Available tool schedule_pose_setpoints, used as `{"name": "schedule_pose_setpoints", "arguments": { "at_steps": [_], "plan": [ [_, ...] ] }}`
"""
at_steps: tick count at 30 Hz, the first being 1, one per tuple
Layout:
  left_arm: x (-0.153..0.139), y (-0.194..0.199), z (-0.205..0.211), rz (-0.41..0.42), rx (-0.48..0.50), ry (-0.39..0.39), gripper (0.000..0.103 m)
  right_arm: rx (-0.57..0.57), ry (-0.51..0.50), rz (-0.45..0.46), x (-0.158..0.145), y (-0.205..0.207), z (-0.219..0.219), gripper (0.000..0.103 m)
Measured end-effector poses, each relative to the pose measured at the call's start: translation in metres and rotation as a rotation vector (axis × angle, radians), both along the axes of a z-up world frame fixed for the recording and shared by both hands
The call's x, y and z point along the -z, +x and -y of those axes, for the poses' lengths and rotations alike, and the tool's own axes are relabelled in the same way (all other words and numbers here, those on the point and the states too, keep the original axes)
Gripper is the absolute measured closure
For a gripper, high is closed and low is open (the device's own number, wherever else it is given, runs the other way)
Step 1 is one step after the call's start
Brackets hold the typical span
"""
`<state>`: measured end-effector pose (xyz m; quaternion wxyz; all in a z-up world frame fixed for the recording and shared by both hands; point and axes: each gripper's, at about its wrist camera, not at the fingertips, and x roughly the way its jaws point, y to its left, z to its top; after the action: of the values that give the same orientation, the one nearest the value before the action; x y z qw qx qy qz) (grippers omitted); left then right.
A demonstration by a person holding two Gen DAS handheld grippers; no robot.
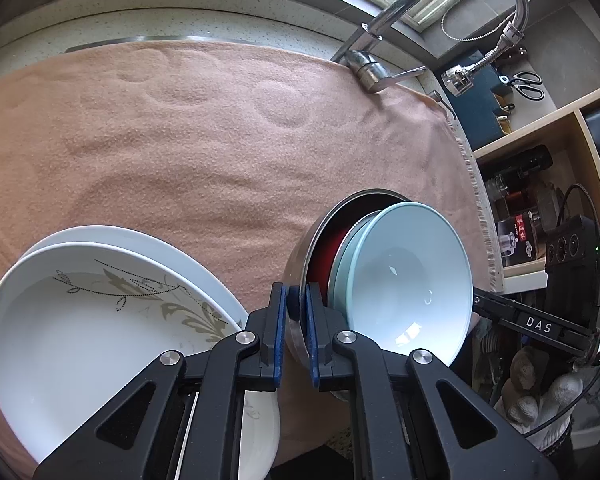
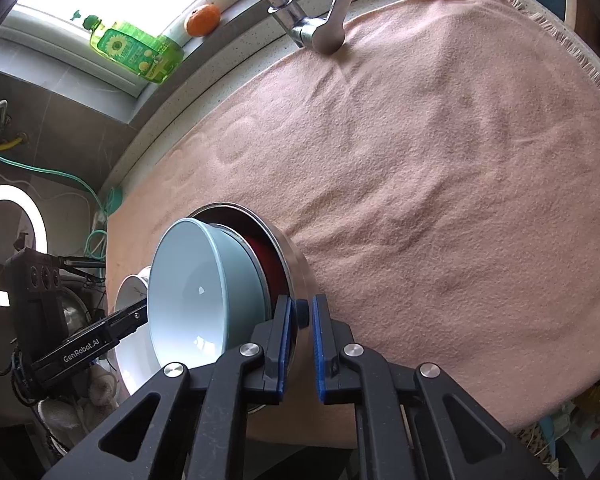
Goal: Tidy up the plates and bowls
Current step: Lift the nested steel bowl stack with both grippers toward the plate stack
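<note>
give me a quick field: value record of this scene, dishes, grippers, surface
surface: pink towel spread over the counter
nested stack: light blue bowl inside a red bowl inside a steel bowl, tilted on edge
left gripper: shut on the steel bowl's rim
right gripper: shut on the same rim, opposite side
plates: two white plates stacked, top one with a leaf pattern, left of the bowls
background: faucet, green soap bottle, orange on the window sill
</note>
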<state>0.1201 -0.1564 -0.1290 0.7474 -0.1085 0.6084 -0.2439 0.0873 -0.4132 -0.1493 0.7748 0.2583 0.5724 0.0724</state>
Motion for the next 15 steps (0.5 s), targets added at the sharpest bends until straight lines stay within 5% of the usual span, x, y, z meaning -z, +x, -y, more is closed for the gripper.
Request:
{"name": "schedule_pose_setpoints", "arguments": {
  "at_steps": [15],
  "plan": [
    [-0.0008,0.0002,-0.0001,-0.006,-0.015,-0.003,0.095,0.027,0.012,-0.023,0.0018,0.0010,0.0013,0.094]
  ]
}}
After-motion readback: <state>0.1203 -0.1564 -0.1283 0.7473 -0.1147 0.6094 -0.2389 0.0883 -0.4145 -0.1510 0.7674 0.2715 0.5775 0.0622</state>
